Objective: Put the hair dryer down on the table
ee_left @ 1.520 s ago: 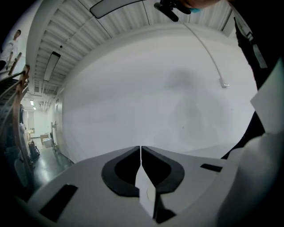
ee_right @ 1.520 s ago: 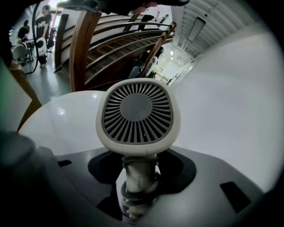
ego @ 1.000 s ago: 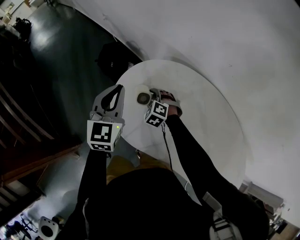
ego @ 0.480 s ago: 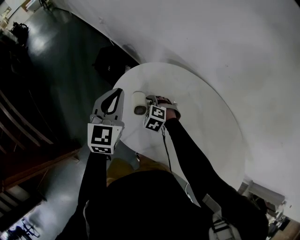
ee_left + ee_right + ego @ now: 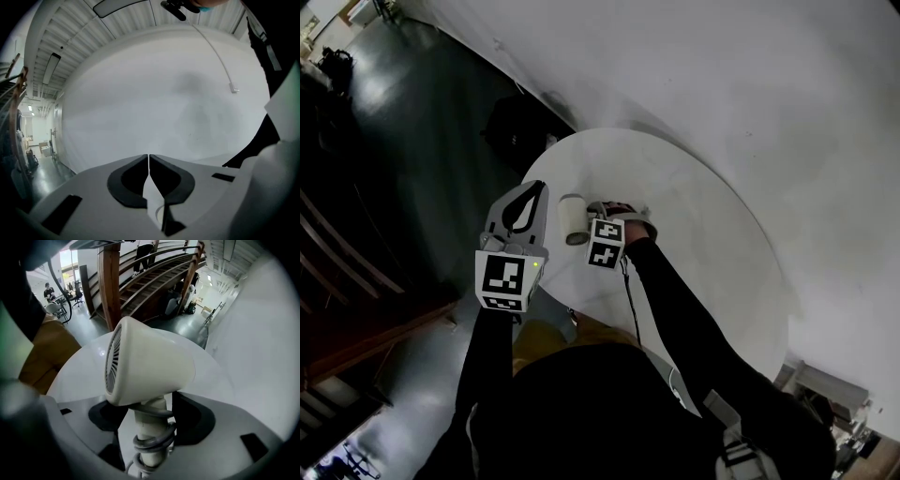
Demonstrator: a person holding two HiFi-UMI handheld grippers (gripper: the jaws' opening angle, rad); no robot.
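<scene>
A cream hair dryer (image 5: 573, 218) lies on the white round table (image 5: 703, 216) near its left edge. In the right gripper view its head (image 5: 150, 363) shows a grille at the left, and a grey cord (image 5: 152, 442) is wound round the handle. My right gripper (image 5: 602, 212) (image 5: 146, 404) is opening. The handle stands between its jaws, and a gap shows beside the pads. My left gripper (image 5: 532, 194) (image 5: 148, 158) hovers to the left of the dryer, shut and empty.
The table's rim (image 5: 70, 369) runs just beyond the dryer, with dark floor below it. A black bag (image 5: 517, 120) sits on the floor past the table. A wooden staircase (image 5: 140, 275) rises behind, and a curved white wall (image 5: 154, 93) stands on the right. A tan seat (image 5: 44, 350) is beside the table.
The dryer has turned from grille-up to lying on its side and has shifted left toward the table's edge, with the right gripper following. The left gripper has barely moved.
</scene>
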